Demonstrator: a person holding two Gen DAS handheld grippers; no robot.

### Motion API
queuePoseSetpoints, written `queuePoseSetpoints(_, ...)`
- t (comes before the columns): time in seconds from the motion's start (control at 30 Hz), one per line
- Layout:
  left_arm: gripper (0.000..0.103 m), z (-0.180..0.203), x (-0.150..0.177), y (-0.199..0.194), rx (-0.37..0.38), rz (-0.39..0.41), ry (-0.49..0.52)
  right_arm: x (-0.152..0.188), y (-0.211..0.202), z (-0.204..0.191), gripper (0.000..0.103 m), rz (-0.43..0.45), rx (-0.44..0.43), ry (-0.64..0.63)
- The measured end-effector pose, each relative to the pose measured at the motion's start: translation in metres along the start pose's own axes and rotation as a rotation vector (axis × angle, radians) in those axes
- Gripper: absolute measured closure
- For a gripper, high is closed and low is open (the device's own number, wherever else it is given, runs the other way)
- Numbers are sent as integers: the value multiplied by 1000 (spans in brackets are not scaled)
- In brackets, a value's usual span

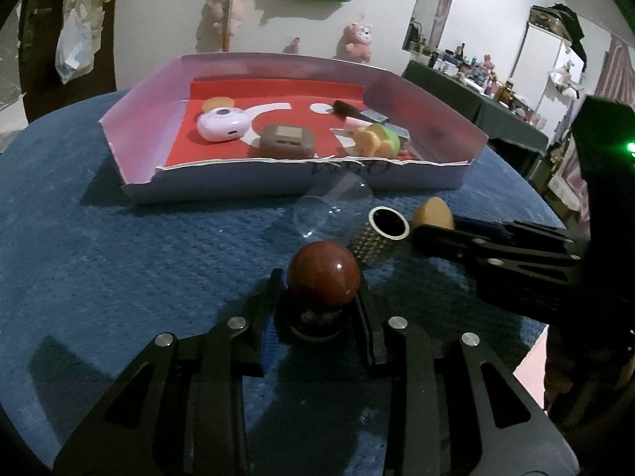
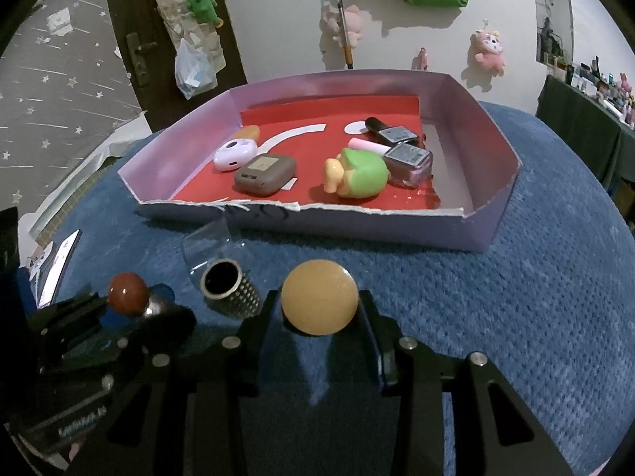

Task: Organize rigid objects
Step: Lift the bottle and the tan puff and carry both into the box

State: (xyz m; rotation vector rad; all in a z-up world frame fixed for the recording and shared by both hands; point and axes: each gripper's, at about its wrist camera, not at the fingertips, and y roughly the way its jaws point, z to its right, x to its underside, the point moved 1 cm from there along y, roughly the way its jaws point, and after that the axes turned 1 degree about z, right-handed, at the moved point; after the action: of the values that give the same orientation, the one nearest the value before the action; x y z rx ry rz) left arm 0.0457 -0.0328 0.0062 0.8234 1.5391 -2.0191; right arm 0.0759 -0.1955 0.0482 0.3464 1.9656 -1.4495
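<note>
My left gripper (image 1: 321, 293) is shut on a dark red ball (image 1: 323, 275) just above the blue cloth (image 1: 139, 258). My right gripper (image 2: 319, 313) is shut on a tan ball (image 2: 319, 297); both also show in the other view, the red ball (image 2: 129, 293) at left and the tan ball (image 1: 432, 212) at right. Between them lies a knurled metal cup (image 2: 230, 283) and a clear plastic cup (image 1: 333, 206) on its side. Behind stands a lilac box (image 2: 496, 182) with a red floor.
In the box lie a white earbud case (image 2: 234, 154), a brown case (image 2: 264, 174), a green and yellow toy (image 2: 357, 176), nail polish bottles (image 2: 408, 160) and a pink stick. A wall with hung toys is behind. A cluttered table (image 1: 476, 91) stands far right.
</note>
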Motion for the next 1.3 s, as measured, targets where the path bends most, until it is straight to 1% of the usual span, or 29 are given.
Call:
queuePoseSetpoints(0.23, 74, -3, -3, -5, -14, 11, -5, 0, -14, -1, 63, 29, -11, 7)
queuePoseSetpoints(0.67, 74, -6, -15, -23, -10, 61, -5, -7, -36, -14, 63, 80, -48, -25)
queuePoseSetpoints(0.9, 74, -7, -26, -30, -13, 86, 9, -14, -43, -20, 63, 97, -61, -38)
queuePoseSetpoints(1.13, 74, -7, -34, -29, -12, 91, 13, -21, -44, -23, 63, 104, -76, -46)
queuePoseSetpoints(1.3, 74, -12, -42, -29, -8, 93, -1, -27, -45, -23, 63, 113, -84, -42)
